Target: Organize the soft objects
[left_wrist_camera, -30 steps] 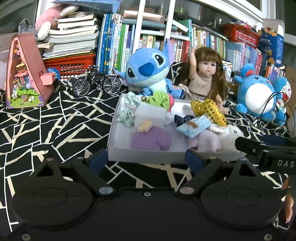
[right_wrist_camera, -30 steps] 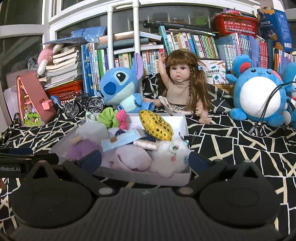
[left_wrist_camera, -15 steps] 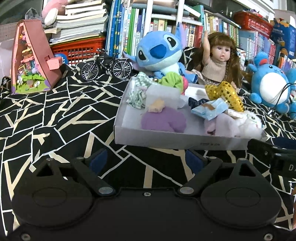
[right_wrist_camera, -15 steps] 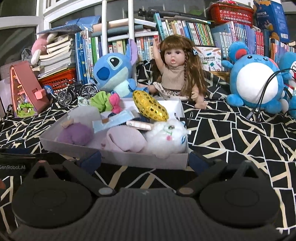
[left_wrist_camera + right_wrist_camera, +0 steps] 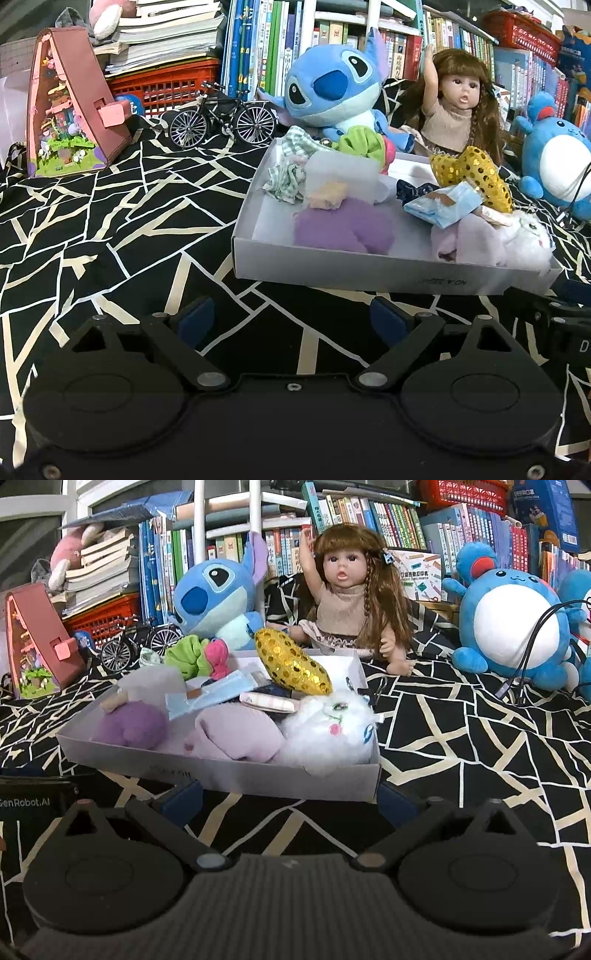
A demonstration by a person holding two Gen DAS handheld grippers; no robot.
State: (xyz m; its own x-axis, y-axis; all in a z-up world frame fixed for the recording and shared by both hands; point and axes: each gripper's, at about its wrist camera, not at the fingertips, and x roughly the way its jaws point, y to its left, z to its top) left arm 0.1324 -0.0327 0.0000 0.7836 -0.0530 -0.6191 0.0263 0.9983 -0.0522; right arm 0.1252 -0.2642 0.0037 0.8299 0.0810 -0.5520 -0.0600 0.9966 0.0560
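Fingers [image 5: 195,321] spread, level before box [image 5: 369,269]

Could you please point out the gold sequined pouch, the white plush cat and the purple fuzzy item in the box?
gold sequined pouch [image 5: 291,664]: right wrist view, middle of its sequined face.
white plush cat [image 5: 332,727]: right wrist view, its face.
purple fuzzy item [image 5: 341,229]: left wrist view, centre of its fuzzy top.

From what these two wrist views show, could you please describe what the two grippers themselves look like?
Both are matte black, with two round discs, angled linkage bars with silvery pivot pins, and blue-padded fingers. The left gripper has a smooth body; the right gripper has a ribbed grey top. White lettering reading "GenRobot.AI" shows on the left gripper's side in the right wrist view. No cables or sleeves are visible on them.
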